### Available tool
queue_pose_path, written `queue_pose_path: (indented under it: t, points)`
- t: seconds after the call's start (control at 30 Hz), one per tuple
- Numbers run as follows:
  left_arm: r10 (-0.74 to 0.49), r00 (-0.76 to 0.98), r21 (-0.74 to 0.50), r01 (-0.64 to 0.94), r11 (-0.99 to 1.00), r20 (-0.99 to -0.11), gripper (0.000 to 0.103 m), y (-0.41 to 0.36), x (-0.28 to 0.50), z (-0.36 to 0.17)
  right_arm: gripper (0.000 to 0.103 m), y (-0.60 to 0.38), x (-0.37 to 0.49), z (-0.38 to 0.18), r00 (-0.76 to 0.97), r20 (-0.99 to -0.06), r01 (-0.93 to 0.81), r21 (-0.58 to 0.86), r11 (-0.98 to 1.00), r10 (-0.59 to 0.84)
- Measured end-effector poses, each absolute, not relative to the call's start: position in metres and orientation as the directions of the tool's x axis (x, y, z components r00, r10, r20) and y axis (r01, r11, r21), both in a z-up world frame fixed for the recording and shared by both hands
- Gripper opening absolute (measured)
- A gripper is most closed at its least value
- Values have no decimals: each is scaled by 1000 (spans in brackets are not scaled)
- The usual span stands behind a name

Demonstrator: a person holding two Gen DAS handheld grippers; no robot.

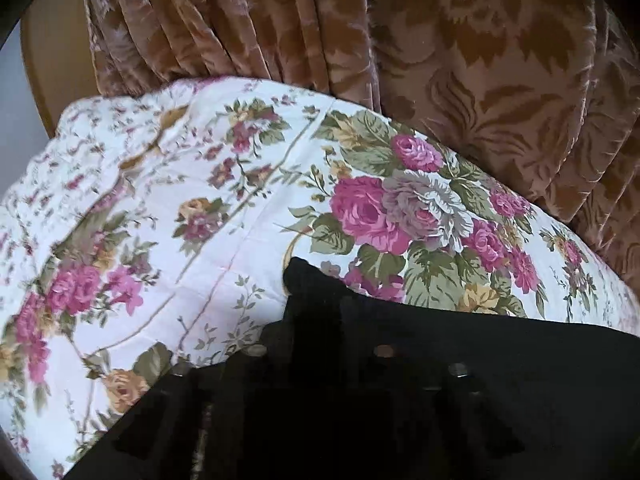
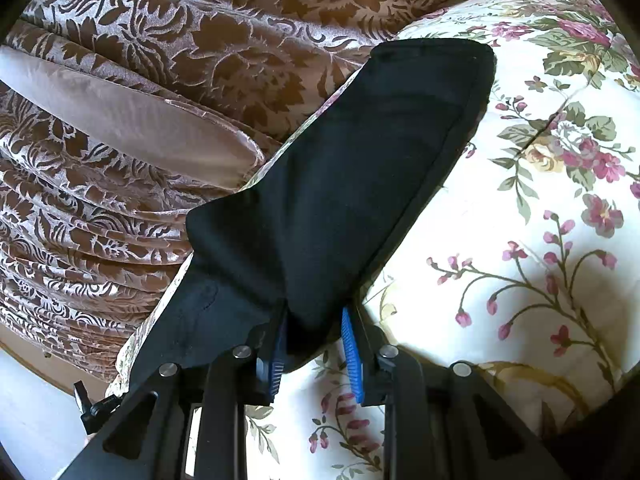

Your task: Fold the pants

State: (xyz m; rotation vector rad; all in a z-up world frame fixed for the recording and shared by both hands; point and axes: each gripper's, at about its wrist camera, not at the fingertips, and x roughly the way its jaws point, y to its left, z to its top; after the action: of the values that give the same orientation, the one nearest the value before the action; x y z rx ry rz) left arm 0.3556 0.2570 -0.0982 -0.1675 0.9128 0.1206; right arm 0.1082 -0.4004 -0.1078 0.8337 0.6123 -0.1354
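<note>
The black pants (image 2: 360, 168) lie folded lengthwise on a floral quilt (image 2: 540, 220), stretching away from my right gripper (image 2: 316, 320). The right jaws with blue pads (image 2: 352, 356) stand apart, and the near end of the pants drapes between and over the fingertips. In the left wrist view the black pants (image 1: 460, 340) cover the lower part of the frame and drape over my left gripper (image 1: 316, 304). A peak of black cloth stands at its fingertips. The left fingers are lost against the black fabric, so their state is unclear.
A brown and gold patterned curtain (image 1: 460, 60) hangs behind the quilt's far edge and also shows in the right wrist view (image 2: 160, 60). A plain satin band (image 2: 132, 116) lies across it. Pale floor (image 2: 32, 412) shows at the lower left.
</note>
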Motion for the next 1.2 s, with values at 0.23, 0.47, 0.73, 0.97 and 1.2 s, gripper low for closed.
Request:
queue_pose_path:
  t: [0.23, 0.47, 0.73, 0.97, 1.2]
  points:
    - [4, 711, -163, -166, 973, -703, 7, 262, 315, -60, 26, -400, 108, -107, 822, -556, 344, 655, 673, 121]
    - [-102, 824, -248, -48, 967, -557, 6, 255, 226, -4, 26, -400, 108, -108, 822, -556, 344, 656, 672, 122]
    - [-156, 882, -402, -41, 915, -444, 6, 252, 105, -9, 26, -399, 109, -106, 816, -567, 353, 646, 677, 116]
    - [-154, 866, -525, -139, 840, -476, 6, 259, 68, -65, 30, -388, 115, -88, 743, -667, 432, 535, 726, 50]
    - [-158, 863, -554, -159, 817, -480, 6, 258, 59, -96, 33, -333, 107, -25, 758, -651, 323, 428, 844, 40]
